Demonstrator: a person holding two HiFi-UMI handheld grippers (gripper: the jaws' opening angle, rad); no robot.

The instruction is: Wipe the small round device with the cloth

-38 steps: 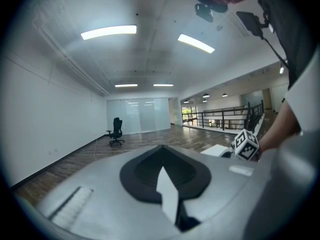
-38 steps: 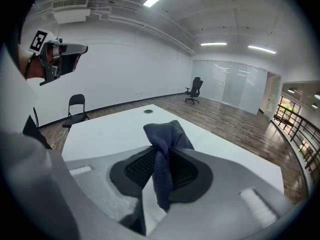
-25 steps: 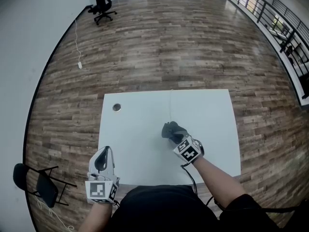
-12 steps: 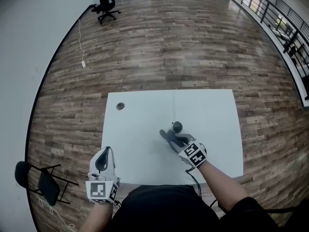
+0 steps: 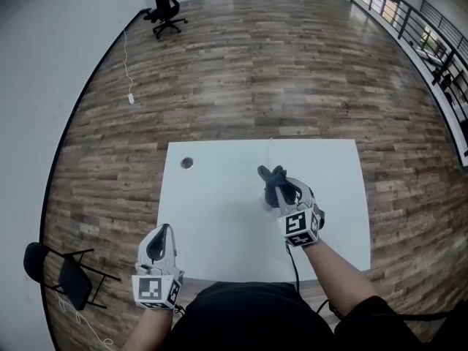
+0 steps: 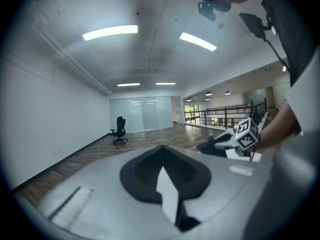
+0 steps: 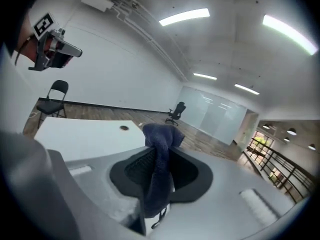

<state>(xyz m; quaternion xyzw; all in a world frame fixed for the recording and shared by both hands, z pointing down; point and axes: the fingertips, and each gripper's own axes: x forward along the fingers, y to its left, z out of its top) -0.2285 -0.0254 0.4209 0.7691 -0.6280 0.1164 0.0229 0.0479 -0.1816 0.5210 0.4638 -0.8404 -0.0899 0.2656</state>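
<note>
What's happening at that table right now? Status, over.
Right gripper shut on blue cloth, above table. Left gripper shut, empty, near table edge. Round device hidden behind right gripper; thin cable shows.

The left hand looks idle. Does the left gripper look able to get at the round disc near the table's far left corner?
Probably yes: only bare table lies between the left gripper and the disc; the right gripper, holding the cloth, is well aside.

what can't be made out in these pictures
- small round device: not seen in any view; in the head view the cloth in the right gripper may cover it.
- round spot on the table: head view, too small to identify.
</note>
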